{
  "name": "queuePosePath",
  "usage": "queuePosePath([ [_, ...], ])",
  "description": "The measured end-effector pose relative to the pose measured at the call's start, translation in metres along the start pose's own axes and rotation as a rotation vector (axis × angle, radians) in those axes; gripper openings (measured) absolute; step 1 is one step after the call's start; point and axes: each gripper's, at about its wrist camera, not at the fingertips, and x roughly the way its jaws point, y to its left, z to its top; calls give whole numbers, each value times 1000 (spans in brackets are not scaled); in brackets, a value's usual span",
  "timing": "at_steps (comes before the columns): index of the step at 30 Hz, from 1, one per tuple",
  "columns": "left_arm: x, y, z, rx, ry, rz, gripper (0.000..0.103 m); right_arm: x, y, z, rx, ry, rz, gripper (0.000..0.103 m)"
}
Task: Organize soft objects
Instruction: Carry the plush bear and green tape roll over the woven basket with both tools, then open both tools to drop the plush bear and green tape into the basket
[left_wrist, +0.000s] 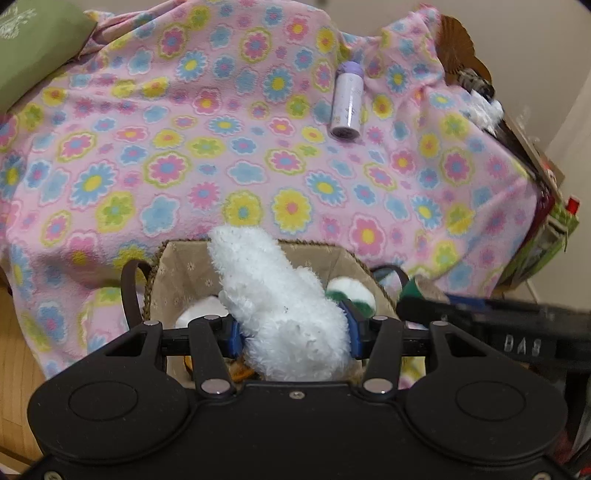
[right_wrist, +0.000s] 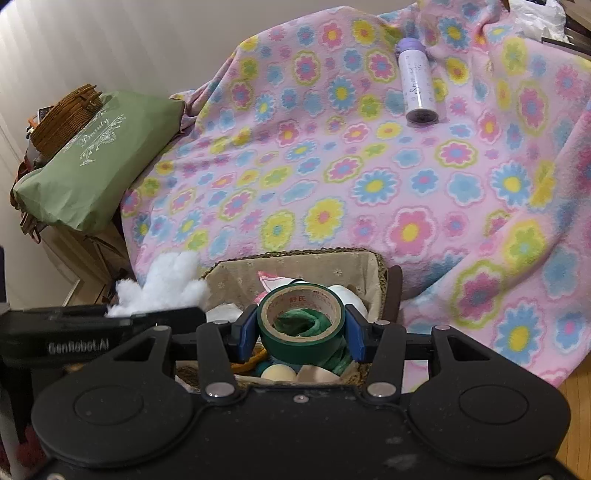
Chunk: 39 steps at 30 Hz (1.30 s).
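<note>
- Holding: left tongs (left_wrist: 293, 332) pinch white plush (left_wrist: 280, 306); right tongs (right_wrist: 301, 328) pinch green tape roll (right_wrist: 301, 325), both above basket (right_wrist: 369, 266).
- Advice: lower each inside the rim before letting go.

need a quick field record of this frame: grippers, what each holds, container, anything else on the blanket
left gripper: shut on white fluffy item, above the basket
right gripper: shut on green tape roll, above the basket
basket: woven, fabric-lined, already holds several soft items
surface: pink floral blanket
loose item: purple bottle lying on its side on the blanket, far from the basket
nearby: green bag left of the blanket in the right wrist view
</note>
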Motion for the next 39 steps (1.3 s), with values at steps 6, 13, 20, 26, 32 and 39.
queuePosePath([
  [6,13,24,30,-79,11,-4,50,10,11,12,-42,7,3,48],
  [13,37,38,44,-117,74,47,50,23,29,17,-115,32,14,48],
  [20,50,42,37,-117,122,74,50,34,32,15,-143,67,-6,48],
  [26,50,39,30,-106,114,107,51,37,27,13,-136,70,-46,49],
  [32,48,28,24,-50,88,180,59,38,23,12,-139,64,-88,51],
  [39,39,18,22,-13,30,258,74,33,23,12,-141,34,-125,57],
])
